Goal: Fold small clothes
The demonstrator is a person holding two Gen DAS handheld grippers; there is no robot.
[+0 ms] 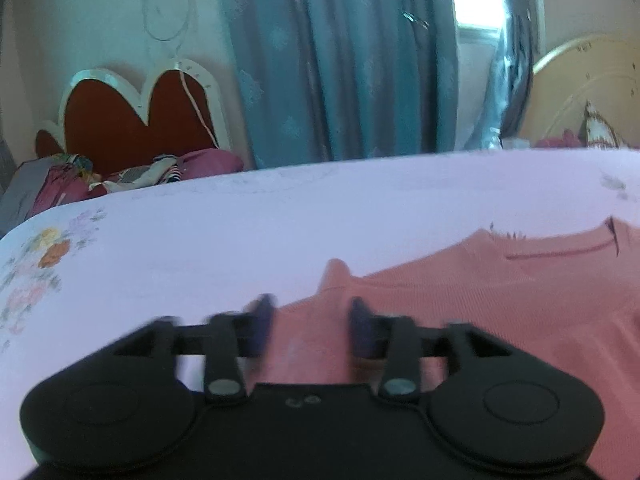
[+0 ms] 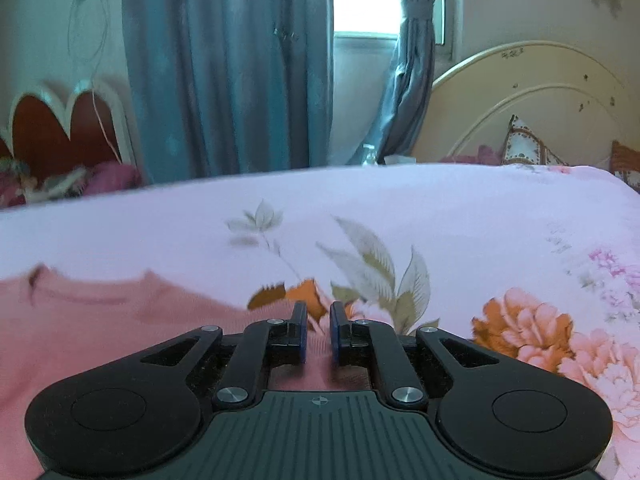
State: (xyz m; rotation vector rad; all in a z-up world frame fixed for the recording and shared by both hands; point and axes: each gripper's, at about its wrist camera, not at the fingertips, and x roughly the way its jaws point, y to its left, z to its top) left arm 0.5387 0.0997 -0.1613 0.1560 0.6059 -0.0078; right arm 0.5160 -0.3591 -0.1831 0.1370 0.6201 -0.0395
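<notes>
A pink knitted top (image 1: pixel 480 300) lies flat on a pale floral bedsheet (image 1: pixel 240 232), neckline toward the far side. In the left wrist view my left gripper (image 1: pixel 312 302) hovers over the top's left edge near a sleeve. It is blurred, its jaws stand apart, and nothing is between them. In the right wrist view the same pink top (image 2: pixel 100 332) fills the lower left. My right gripper (image 2: pixel 318 308) is over its right edge, where pink cloth meets the bedsheet (image 2: pixel 440 208). Its blue pads are almost together, and I see no cloth pinched between them.
Blue curtains (image 2: pixel 224 80) and a bright window (image 2: pixel 364 0) stand beyond the bed's far edge. A cream headboard (image 2: pixel 540 92) with patterned pillows (image 2: pixel 524 146) is at the right. A red heart-shaped headboard (image 1: pixel 132 120) and piled clothes (image 1: pixel 60 184) are at the left.
</notes>
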